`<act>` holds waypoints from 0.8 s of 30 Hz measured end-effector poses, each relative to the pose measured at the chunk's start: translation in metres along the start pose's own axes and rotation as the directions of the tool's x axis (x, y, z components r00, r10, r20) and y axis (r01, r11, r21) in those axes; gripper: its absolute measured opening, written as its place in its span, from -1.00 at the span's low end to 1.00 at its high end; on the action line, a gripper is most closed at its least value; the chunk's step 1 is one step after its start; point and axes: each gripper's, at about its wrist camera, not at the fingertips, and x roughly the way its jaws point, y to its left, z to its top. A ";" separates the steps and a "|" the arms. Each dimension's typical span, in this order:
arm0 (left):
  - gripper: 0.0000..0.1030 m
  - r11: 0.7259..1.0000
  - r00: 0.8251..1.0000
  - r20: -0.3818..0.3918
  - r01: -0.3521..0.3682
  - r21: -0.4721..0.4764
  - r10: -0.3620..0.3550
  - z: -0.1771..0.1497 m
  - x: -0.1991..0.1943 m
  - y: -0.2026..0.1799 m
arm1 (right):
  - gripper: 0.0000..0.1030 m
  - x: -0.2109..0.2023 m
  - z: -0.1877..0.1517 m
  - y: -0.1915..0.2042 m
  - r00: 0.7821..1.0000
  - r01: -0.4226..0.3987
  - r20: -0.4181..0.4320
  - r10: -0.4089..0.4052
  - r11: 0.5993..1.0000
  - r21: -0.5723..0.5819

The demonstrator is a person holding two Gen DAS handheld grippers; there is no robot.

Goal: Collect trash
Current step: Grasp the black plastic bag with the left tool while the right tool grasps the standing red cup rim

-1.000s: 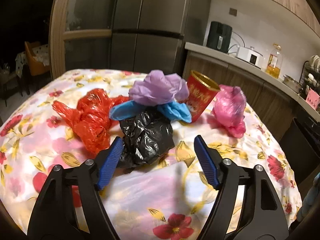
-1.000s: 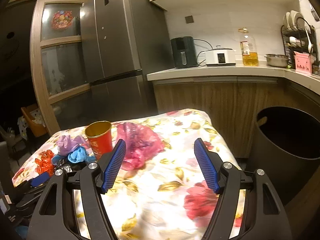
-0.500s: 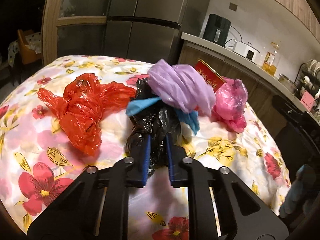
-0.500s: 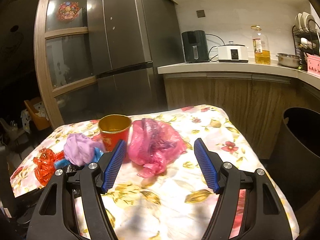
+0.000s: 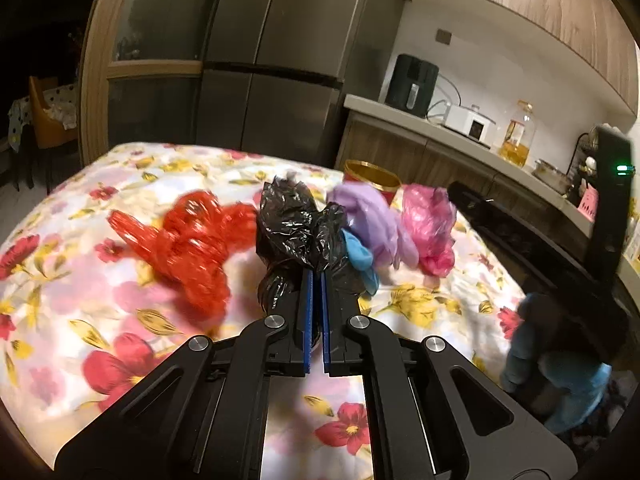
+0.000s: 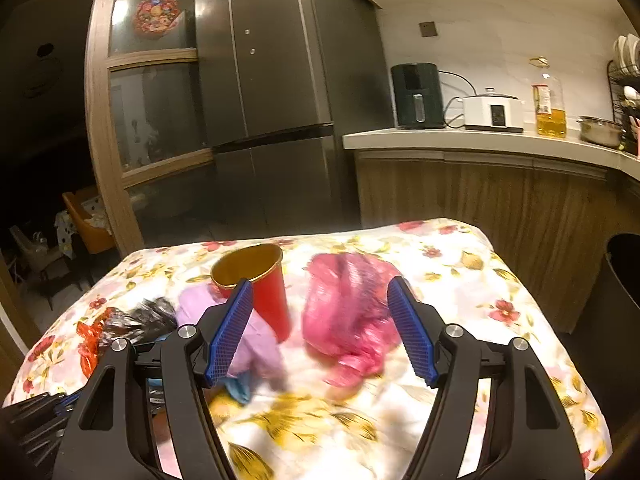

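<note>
Currently left gripper (image 5: 315, 280) has its jaws pinched nearly together on the black bag (image 5: 298, 224), a fold of crumpled film caught between the blue pads; the jaws have just been closing onto it. Bag is thin plastic, so I'd call it near weightless, fully soft, no shape of its own, and slick, so a small pinch can pull out if it snags. Best hold is a bunched knot or thick gather, not a single loose flap; the current bite looks to be on a gathered neck low on the bag, decent. Whether the bag is clear of the floral tablecloth (image 5: 80, 288) I can't tell. Blue glove (image 5: 360, 254) and lilac bag (image 5: 372, 216) sit touching its right side and may drag along. Red bag (image 5: 188, 248) lies just left of it, red cup (image 6: 260, 280) and pink bag (image 6: 348, 312) further right. Right gripper (image 6: 320, 328) is wide open with nothing in it, its jaws have narrowed slightly, and it points at the pink bag, which sits between the finger lines but untouched. Same material there: grab the dense middle bulge. Cup is stiffer, light, tips easily; take it by the wall near the rim. Dark bin (image 6: 624, 280) stands off the table's right edge.
</note>
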 end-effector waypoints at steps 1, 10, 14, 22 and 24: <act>-0.95 1.000 1.000 0.008 0.001 -0.001 -0.001 0.002 -0.003 0.001 | 0.27 0.002 0.002 0.004 1.000 -0.008 0.002 0.008 1.000 -0.004; -0.95 1.000 0.996 0.087 0.008 -0.024 -0.006 0.018 -0.031 0.013 | 0.15 0.031 0.018 0.025 0.999 -0.035 -0.013 0.035 0.999 -0.010; -0.95 1.000 0.996 0.086 0.005 -0.026 -0.003 0.019 -0.031 0.018 | -0.01 0.051 0.020 0.025 0.998 -0.014 -0.054 0.015 1.000 0.007; -0.95 1.000 0.997 0.082 0.008 -0.025 -0.006 0.020 -0.028 0.021 | -0.29 0.074 0.011 0.023 0.989 -0.029 -0.143 0.034 0.999 0.034; -0.95 1.000 0.997 0.078 0.013 -0.025 -0.011 0.021 -0.026 0.020 | -0.36 0.076 0.007 0.022 0.986 -0.040 -0.160 0.046 0.998 0.041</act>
